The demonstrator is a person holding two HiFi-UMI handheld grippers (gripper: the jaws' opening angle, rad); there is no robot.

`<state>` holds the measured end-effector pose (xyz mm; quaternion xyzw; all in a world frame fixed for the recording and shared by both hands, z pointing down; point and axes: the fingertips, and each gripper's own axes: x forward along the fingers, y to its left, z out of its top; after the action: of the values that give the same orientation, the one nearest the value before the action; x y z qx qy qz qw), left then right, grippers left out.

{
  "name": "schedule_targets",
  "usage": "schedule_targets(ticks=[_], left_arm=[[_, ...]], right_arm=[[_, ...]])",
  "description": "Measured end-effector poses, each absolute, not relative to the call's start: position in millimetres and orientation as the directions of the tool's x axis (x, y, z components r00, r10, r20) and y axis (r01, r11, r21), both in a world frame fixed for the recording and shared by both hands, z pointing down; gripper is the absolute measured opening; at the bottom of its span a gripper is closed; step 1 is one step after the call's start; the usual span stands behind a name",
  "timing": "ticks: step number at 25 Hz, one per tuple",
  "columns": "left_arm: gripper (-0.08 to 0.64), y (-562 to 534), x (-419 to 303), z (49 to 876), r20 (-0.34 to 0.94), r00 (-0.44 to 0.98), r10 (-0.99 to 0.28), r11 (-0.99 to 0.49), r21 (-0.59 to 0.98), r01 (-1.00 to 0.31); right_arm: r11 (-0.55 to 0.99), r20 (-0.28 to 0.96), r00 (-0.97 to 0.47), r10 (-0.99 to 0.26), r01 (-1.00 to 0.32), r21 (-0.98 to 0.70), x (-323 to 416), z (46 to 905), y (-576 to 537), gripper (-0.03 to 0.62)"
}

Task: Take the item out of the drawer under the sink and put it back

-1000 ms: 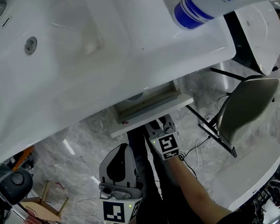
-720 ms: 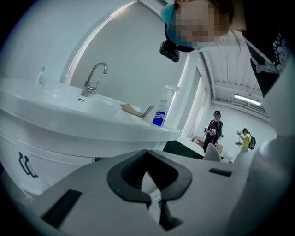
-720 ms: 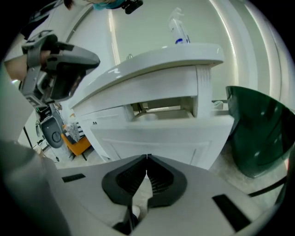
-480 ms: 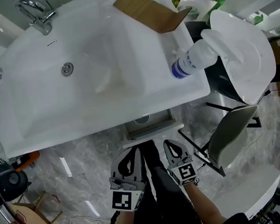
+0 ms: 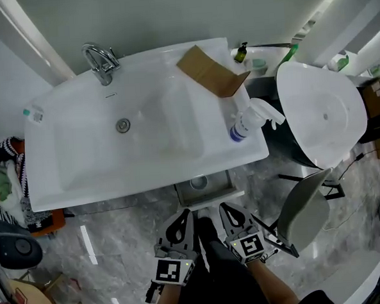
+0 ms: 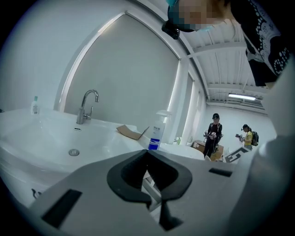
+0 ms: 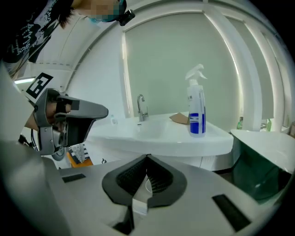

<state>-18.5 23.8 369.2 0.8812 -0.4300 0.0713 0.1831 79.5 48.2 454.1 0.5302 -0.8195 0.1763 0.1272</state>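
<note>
Left hand-held gripper [image 5: 179, 218], in front of the sink [image 5: 81, 155], closed and empty; right hand-held gripper [image 5: 229, 210] beside it, same. Drawer [image 5: 205, 191] under sink open, item probably back inside, too small to tell. Next: push drawer shut squarely.

This is looking like a bathroom mock-up set inside a big work hall: a white washbasin [image 5: 144, 144] with a chrome faucet [image 5: 101, 60] is standing over grey marble-look flooring [image 5: 119, 249], a spray bottle [image 5: 249, 119] is standing on its rim, and people [image 6: 214, 133] carrying gear are standing under strip lights [image 6: 241, 97] beyond
</note>
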Motion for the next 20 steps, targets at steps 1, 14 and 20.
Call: schedule_targets(ticks=[1, 14, 20], left_arm=[[0.003, 25, -19, 363, 0.278, 0.62, -0.733, -0.565, 0.258, -0.784], [0.003, 55, -23, 300, 0.196, 0.65, -0.734, -0.605, 0.244, -0.758], [0.003, 60, -12, 284, 0.133, 0.689, -0.713, -0.67, 0.16, -0.725]], right_arm=[[0.379, 0.391, -0.407, -0.825, -0.913, -0.15, 79, 449, 48, 0.018], [0.408, 0.276, -0.423, -0.863, -0.906, -0.111, 70, 356, 55, 0.018], [0.421, 0.259, -0.436, -0.862, -0.9, -0.115, 61, 347, 62, 0.02]])
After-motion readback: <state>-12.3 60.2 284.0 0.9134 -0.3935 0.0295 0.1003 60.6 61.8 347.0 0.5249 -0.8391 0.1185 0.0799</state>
